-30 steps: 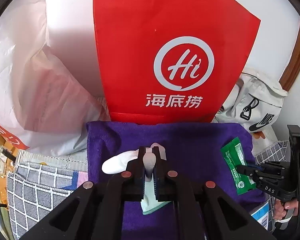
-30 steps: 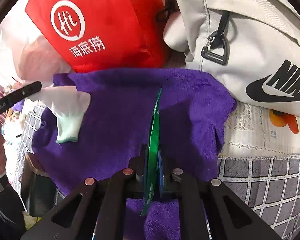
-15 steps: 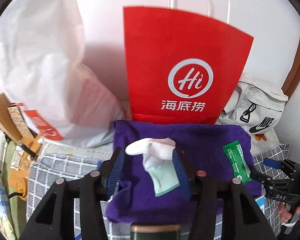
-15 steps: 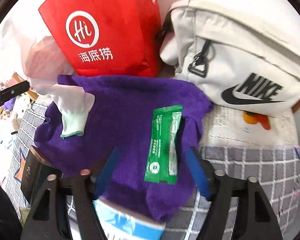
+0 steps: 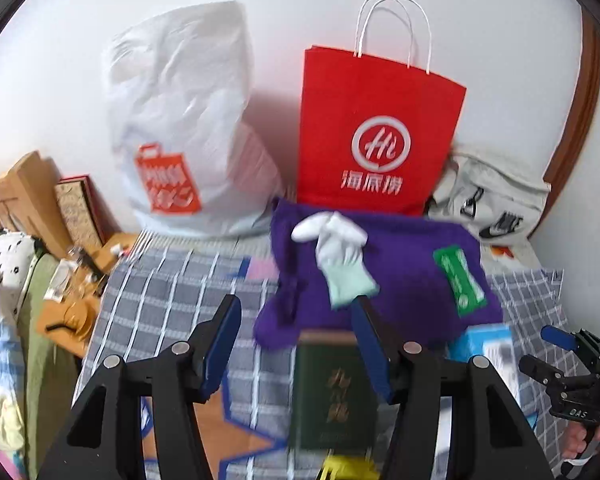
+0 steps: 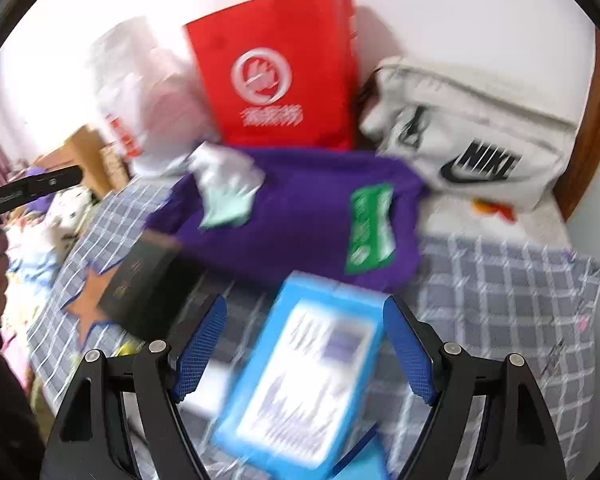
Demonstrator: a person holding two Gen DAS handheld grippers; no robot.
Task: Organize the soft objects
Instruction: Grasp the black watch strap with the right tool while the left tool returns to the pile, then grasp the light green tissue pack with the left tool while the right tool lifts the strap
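A purple towel (image 5: 400,272) lies spread on the checked bedding in front of a red paper bag. A white glove with a pale green cuff (image 5: 340,256) rests on its left part, and a green packet (image 5: 460,280) on its right part. My left gripper (image 5: 296,308) hangs back from the towel with its jaws opening and nothing between them. My right gripper (image 6: 305,306) is open and empty, above a blue box, with the towel (image 6: 308,208), the glove (image 6: 228,192) and the packet (image 6: 370,228) beyond it.
The red paper bag (image 5: 376,136), a white plastic bag (image 5: 180,120) and a pale Nike bag (image 6: 472,140) stand along the wall. A dark green book (image 5: 332,392) and the blue box (image 6: 300,380) lie on the checked cloth (image 5: 160,292). Clutter fills the left side.
Both grippers let go, the left of the glove and the right of the green packet, which now lie flat on the towel. Both have pulled back and up from the towel.
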